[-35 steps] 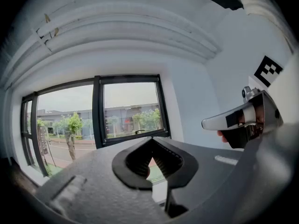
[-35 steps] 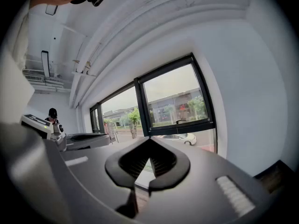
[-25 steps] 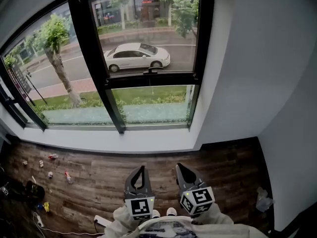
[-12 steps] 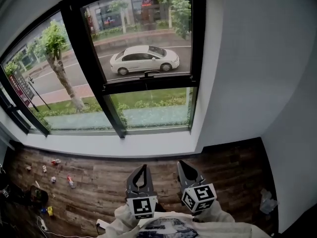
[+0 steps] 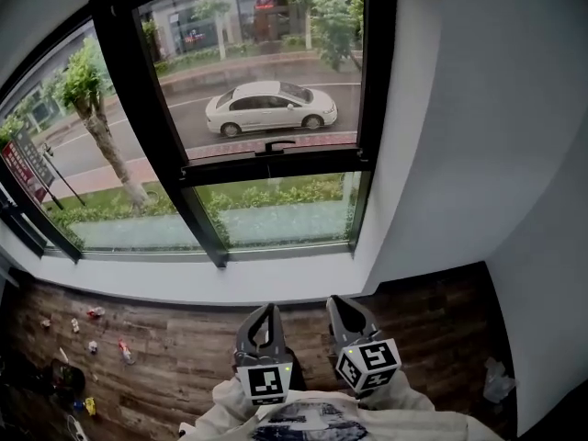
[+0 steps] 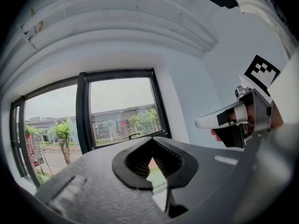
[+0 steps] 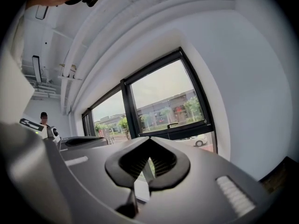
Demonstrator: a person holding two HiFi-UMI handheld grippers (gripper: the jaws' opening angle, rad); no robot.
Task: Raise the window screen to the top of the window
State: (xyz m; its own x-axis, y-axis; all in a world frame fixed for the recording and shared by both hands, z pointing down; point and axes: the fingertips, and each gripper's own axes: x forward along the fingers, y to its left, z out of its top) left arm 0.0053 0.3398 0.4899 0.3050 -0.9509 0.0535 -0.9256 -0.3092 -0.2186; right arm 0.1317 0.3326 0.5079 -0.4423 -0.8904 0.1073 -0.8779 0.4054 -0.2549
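The black-framed window (image 5: 248,118) fills the wall ahead. The screen's horizontal black bar (image 5: 276,165) crosses the right pane about halfway up and carries a small handle (image 5: 275,144). That handle also shows in the left gripper view (image 6: 134,135) and the right gripper view (image 7: 173,124). My left gripper (image 5: 264,312) and right gripper (image 5: 338,306) are side by side, low over the floor and well short of the window. Both point level at it, shut and empty. My left gripper's jaws (image 6: 152,140) and my right gripper's jaws (image 7: 149,140) are pressed together.
A white sill (image 5: 211,283) runs under the window above a dark wooden floor (image 5: 423,310). Small litter (image 5: 92,338) lies on the floor at the left, and a plastic bag (image 5: 496,377) at the right by the white wall (image 5: 478,136). A white car (image 5: 271,107) is outside.
The window has grown larger and its bar has shifted in the head view as I moved closer. Both grippers came forward with me, still side by side and shut.
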